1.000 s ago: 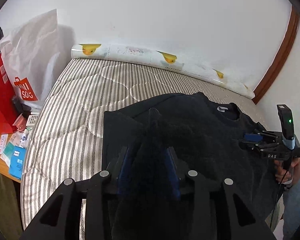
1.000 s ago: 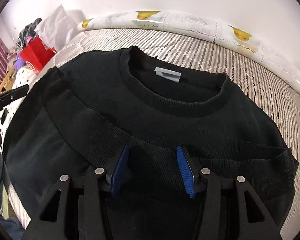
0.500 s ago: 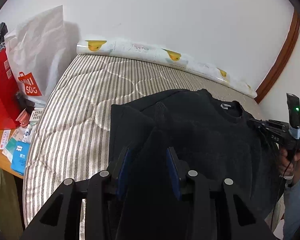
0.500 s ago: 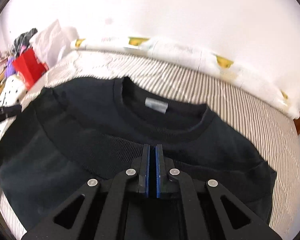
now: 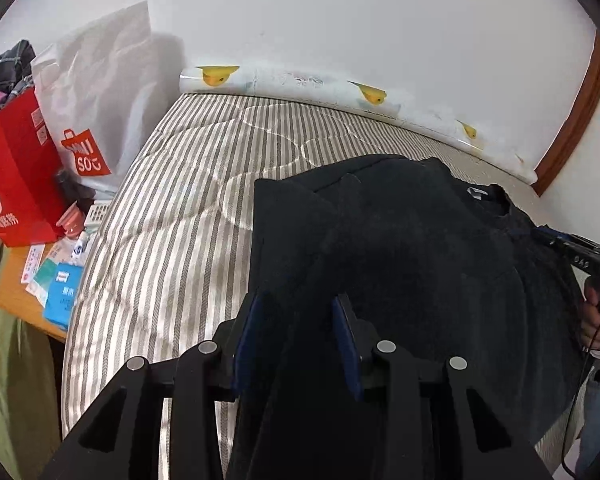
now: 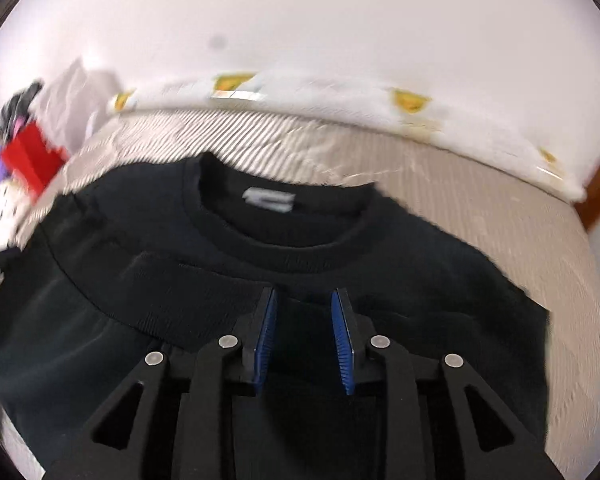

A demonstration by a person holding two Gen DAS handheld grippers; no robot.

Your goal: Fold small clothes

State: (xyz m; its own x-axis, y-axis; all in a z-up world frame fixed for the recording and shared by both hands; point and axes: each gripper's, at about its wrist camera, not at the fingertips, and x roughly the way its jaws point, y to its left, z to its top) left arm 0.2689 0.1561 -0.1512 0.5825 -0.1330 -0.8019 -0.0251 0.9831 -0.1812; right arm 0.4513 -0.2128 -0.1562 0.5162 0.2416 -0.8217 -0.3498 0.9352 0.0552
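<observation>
A black sweatshirt lies on the striped mattress, folded over, neck hole with a grey label facing the wall. My left gripper has its blue pads apart with a raised fold of the black cloth between them; whether it grips is unclear. My right gripper is open just above the folded edge below the collar, holding nothing. The right gripper also shows at the far right of the left wrist view.
A white rolled pad with yellow ducks lines the wall. A red bag and a white shopping bag stand left of the bed, above a wooden table with small packets. A wooden door frame stands at the right.
My right gripper was open, closed half a second ago, and is open again, pulled back from the sweatshirt. My left gripper has lifted and drawn back slightly with the cloth fold.
</observation>
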